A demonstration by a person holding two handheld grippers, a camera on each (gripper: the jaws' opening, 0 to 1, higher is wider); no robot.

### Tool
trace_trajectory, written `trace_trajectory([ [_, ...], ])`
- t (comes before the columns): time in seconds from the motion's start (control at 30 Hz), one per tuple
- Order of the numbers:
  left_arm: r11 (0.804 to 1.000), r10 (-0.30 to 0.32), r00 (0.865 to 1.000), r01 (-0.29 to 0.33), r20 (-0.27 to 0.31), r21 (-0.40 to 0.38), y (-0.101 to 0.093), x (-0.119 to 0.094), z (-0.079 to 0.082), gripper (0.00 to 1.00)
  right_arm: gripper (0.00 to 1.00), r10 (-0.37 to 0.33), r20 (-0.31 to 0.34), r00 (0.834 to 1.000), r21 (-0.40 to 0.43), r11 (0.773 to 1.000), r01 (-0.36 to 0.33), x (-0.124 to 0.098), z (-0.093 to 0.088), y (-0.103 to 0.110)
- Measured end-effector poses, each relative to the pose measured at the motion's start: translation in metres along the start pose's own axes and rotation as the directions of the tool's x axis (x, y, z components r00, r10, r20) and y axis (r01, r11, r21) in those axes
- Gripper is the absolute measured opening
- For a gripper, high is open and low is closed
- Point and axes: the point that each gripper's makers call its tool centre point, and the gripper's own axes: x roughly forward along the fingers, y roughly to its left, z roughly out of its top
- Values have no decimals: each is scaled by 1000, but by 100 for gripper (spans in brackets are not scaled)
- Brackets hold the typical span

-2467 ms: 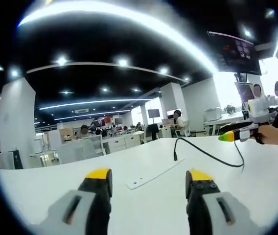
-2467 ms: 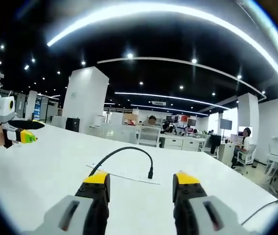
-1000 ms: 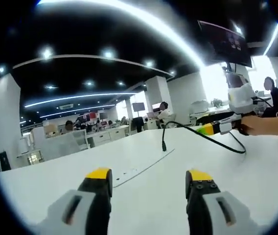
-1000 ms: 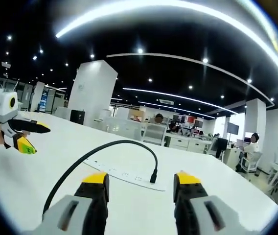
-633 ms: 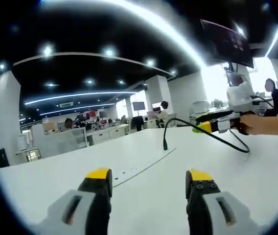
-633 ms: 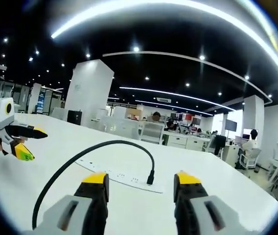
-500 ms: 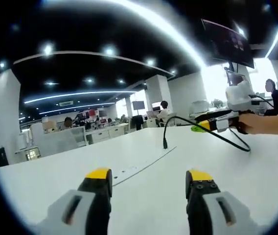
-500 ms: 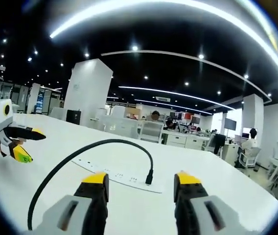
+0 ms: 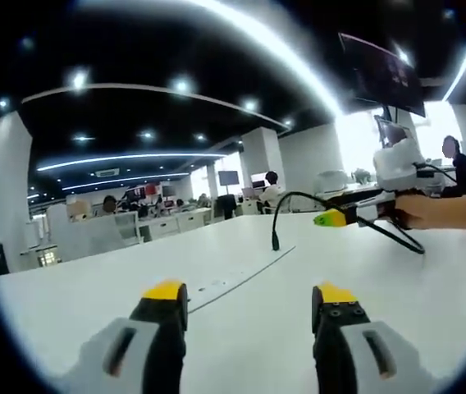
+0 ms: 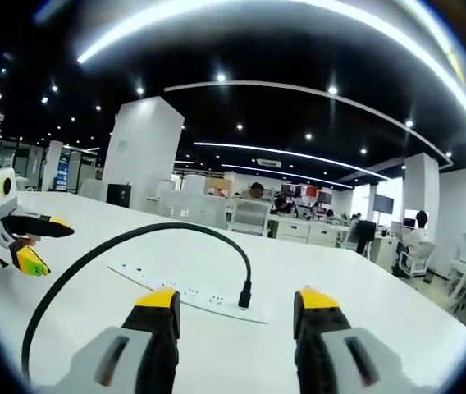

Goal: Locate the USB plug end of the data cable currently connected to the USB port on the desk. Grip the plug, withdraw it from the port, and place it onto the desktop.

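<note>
Between the right gripper's (image 10: 237, 328) wide-open, empty jaws, lower centre, the plug (image 10: 244, 294) has drawn nearer, still seated; left gripper (image 9: 249, 324) open, empty.

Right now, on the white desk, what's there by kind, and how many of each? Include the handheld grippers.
Black cable, its plug standing in the port: 1
White port strip set in the desk: 1
Grippers: 2, the right gripper and the left gripper, both with jaws apart
Total: 4
</note>
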Motion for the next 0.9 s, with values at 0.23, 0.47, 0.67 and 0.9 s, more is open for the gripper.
trace_trajectory([
  [0.23, 1000, -2, 1000, 3, 19, -24, 2, -4, 0, 61, 57, 18, 15, 1000, -27, 999, -17, 12, 5, 9],
  [0.47, 999, -18, 999, 19, 26, -35, 6, 0, -6, 61, 58, 19, 32, 999, -18, 1000, -19, 23, 11, 8],
  [0.67, 998, -28, 999, 29, 25, -47, -1, -1, -8, 61, 58, 3, 30, 1000, 2, 1000, -3, 28, 2, 0],
  [0.9, 997, -61, 998, 61, 12, -42, -15, 11, -15, 61, 60, -12, 30, 999, 40, 999, 11, 30, -7, -13],
])
